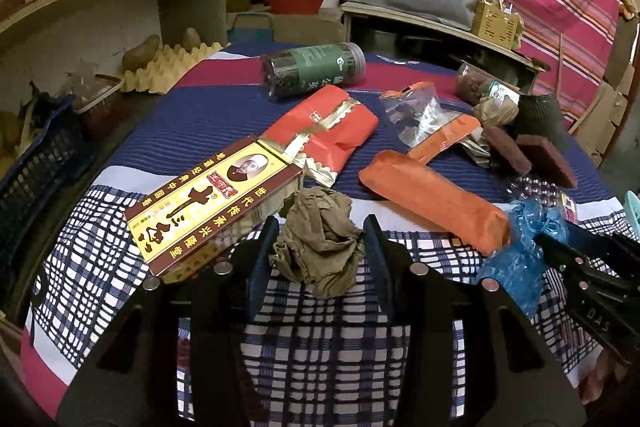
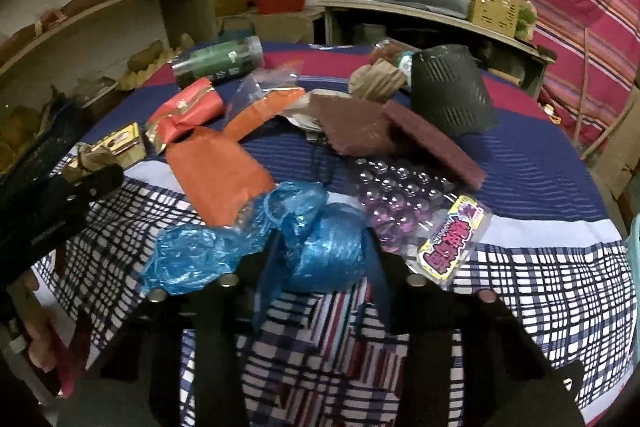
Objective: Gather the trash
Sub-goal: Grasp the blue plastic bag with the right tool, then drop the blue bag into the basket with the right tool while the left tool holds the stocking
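My left gripper (image 1: 320,243) is shut on a crumpled brown paper wad (image 1: 320,239), held just above the checked cloth beside a brown-and-yellow box (image 1: 212,203). My right gripper (image 2: 324,255) is shut on a crumpled blue plastic bag (image 2: 320,247); part of the bag (image 2: 188,255) trails to the left on the cloth. The bag also shows in the left wrist view (image 1: 520,251), with the right gripper (image 1: 560,247) on it. The left gripper shows at the left of the right wrist view (image 2: 92,167), with the wad (image 2: 94,161).
On the table lie a red foil packet (image 1: 324,127), an orange packet (image 1: 432,203), a green jar (image 1: 316,67), a clear zip bag (image 1: 420,115), two maroon scrub pads (image 2: 400,139), a purple blister pack (image 2: 400,199), a candy wrapper (image 2: 452,243), and a black mesh cup (image 2: 452,95). Shelves stand left.
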{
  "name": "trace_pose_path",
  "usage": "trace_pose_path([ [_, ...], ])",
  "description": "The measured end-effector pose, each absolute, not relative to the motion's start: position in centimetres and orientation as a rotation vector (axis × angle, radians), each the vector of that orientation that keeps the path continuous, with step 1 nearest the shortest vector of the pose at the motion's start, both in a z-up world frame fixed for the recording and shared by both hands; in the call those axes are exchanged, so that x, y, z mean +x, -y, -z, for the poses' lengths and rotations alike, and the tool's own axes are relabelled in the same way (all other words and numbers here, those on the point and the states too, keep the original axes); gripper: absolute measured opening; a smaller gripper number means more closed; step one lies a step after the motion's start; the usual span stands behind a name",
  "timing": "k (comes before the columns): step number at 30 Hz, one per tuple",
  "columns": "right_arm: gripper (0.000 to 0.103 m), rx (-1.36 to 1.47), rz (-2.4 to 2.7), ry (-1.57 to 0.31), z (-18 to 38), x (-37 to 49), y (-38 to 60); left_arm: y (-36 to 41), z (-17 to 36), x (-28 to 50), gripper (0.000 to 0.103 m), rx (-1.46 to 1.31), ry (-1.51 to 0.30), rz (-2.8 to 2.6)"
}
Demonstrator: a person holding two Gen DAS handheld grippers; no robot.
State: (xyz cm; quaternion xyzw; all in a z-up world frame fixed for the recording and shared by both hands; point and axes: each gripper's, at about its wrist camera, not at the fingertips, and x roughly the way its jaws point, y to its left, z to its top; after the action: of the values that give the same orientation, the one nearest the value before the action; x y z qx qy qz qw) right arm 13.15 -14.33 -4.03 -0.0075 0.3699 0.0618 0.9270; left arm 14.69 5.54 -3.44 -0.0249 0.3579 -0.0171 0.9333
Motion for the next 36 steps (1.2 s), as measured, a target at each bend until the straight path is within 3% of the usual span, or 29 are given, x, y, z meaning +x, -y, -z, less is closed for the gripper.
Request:
trace_pose_path([
  [4, 0.025, 0.053, -0.126, -0.714, 3.2, 12.0, 15.6, -5.5, 3.4, 14.6, 0.042, -0.055, -0.726, 0.032],
  [20, 0.025, 0.100, 0.098, -0.563, -2.4, 4.4, 30.6, 1.7, -0.2, 12.5, 0.042, -0.002, -0.666, 0.162],
  [36, 0.025, 0.156, 0.444, -0.551, -2.3, -2.8, 50.0, 24.9, -1.2, 9.7, 0.043, 0.162, -0.612, 0.501],
])
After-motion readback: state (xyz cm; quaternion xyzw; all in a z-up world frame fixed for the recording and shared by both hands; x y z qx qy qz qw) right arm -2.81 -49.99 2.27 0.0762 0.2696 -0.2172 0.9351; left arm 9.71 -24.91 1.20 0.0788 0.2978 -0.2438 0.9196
